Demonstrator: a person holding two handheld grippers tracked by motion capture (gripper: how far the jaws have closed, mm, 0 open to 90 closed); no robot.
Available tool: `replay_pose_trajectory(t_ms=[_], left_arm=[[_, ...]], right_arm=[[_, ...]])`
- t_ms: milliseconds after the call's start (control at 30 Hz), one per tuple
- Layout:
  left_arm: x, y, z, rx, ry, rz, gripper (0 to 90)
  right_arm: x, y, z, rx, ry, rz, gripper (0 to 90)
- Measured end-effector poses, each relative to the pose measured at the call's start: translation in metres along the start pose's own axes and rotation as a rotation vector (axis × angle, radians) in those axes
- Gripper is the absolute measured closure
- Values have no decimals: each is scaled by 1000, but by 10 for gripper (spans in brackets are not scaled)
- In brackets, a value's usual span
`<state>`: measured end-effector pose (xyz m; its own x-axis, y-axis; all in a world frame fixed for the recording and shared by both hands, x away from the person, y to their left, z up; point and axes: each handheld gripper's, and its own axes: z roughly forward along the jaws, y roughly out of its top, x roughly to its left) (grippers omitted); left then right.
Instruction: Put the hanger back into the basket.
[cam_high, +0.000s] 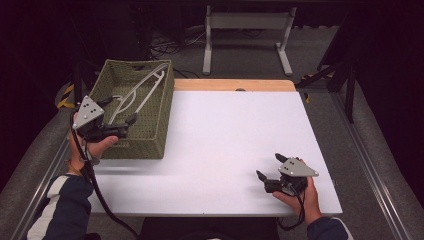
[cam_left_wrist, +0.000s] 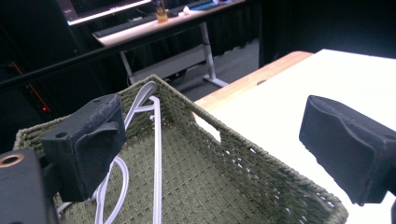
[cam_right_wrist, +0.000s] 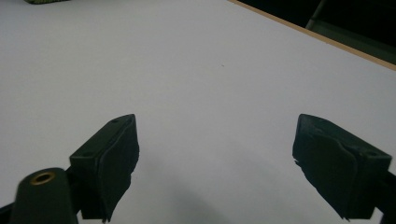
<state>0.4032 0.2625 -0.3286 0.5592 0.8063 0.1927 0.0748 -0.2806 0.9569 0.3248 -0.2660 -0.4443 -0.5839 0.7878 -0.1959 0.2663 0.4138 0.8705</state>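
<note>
A green woven basket (cam_high: 159, 116) stands at the table's left side, and white plastic hangers (cam_high: 142, 90) lie inside it. My left gripper (cam_high: 120, 111) hovers over the basket's near left part, open, with nothing between its jaws. In the left gripper view the hangers (cam_left_wrist: 156, 154) lie on the basket floor (cam_left_wrist: 210, 182) below the spread jaws. My right gripper (cam_high: 270, 167) rests near the table's front right, open and empty, over the bare white tabletop (cam_right_wrist: 196, 84).
The white table (cam_high: 235, 130) has a wooden strip (cam_high: 235, 85) along its far edge. Beyond it stands a white desk frame (cam_high: 247, 35) on the grey floor. A metal rail (cam_high: 372, 170) runs along the right side.
</note>
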Motion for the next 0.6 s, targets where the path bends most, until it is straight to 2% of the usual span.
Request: replay_pose_trajectory(t_ms=[167,300,333,600], left_arm=[[-7,-3,-3,-28,-17,16,64],[-15,-4,-4,-45,-38,30,62],[-19,-5,-5,-44,-42,46,62],[-31,-10,-7,-52,-89,49,59]], right_arm=[[-3,4,0,-12,-7,13,149],[-6,14,-1,-44,-18,38,151],[-6,15,0,-45,-16,40,151],[-9,28,5,-70,-30,44,146]])
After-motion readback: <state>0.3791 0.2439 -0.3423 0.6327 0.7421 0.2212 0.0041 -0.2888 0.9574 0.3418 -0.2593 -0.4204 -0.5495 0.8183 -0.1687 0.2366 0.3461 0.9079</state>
